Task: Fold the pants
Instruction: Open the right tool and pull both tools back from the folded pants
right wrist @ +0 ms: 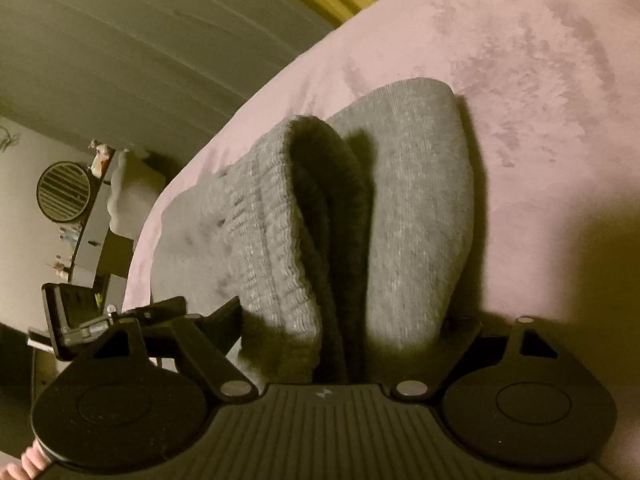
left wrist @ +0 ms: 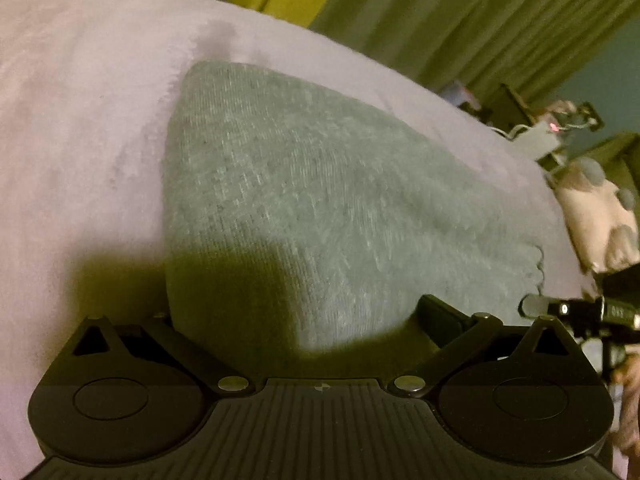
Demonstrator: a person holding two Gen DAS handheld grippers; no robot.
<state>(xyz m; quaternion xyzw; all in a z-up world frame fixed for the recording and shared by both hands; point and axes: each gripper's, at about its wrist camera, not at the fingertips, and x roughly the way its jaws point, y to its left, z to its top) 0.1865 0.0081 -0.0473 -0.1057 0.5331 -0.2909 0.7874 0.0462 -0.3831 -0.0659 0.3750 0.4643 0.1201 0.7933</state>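
Grey pants (left wrist: 304, 208) lie folded on the bed (left wrist: 80, 120) — waistband (right wrist: 276, 240) near its edge. Both tongs — left (left wrist: 304, 316), right (right wrist: 352, 324) — stand wide with the cloth between them; whether they grip it I cannot tell.

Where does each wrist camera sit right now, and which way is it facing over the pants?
Left wrist: rides behind the left tongs, angled down at the folded grey pants on the pink blanket; fingers spread wide; the right tongs show at its right edge.
Right wrist: rides behind the right tongs, angled down at the pants' ribbed waistband; fingers wide around the bundle; a fingertip shows bottom left.
Shared: pants, blanket, green curtains.
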